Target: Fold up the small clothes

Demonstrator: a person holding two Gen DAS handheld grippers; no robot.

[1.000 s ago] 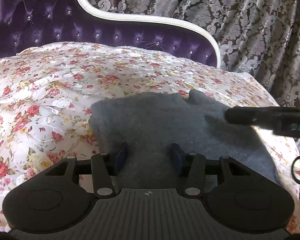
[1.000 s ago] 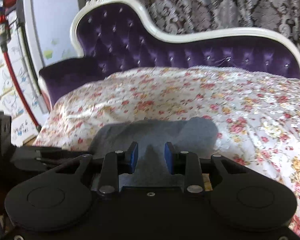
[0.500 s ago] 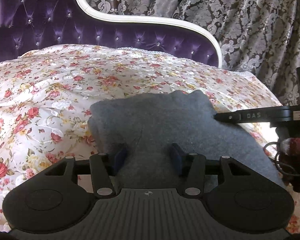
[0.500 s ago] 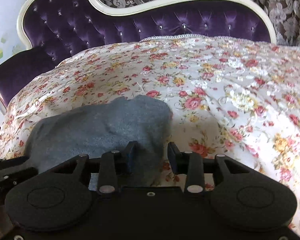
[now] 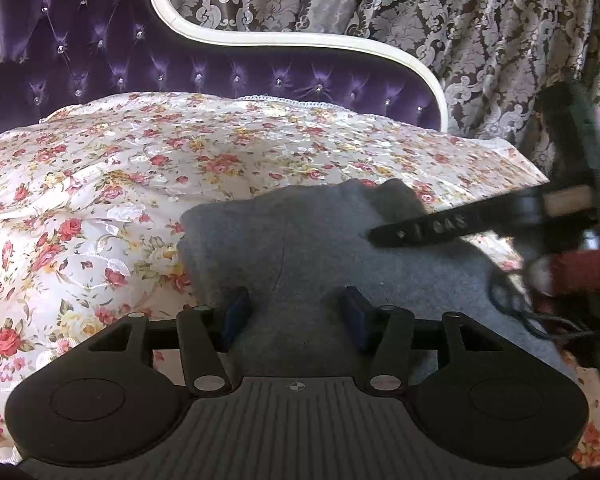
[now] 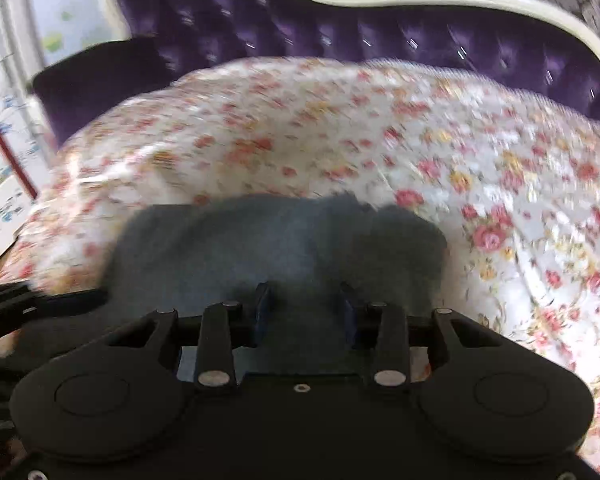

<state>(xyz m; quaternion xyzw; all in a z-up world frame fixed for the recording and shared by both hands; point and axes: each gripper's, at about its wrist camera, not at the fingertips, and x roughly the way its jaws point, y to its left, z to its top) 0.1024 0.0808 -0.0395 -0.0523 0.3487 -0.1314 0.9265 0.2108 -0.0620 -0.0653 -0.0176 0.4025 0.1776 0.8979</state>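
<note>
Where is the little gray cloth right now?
The gray cloth lies on the flowery bedspread, right ahead of both grippers in both wrist views, with the purple headboard behind.

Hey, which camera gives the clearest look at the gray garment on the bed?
The left wrist view. It is sharp there, showing the gray garment lying on the floral bedspread, with its edges and a faint crease visible. The right wrist view shows the same garment too, but motion blur smears its outline and texture.
</note>
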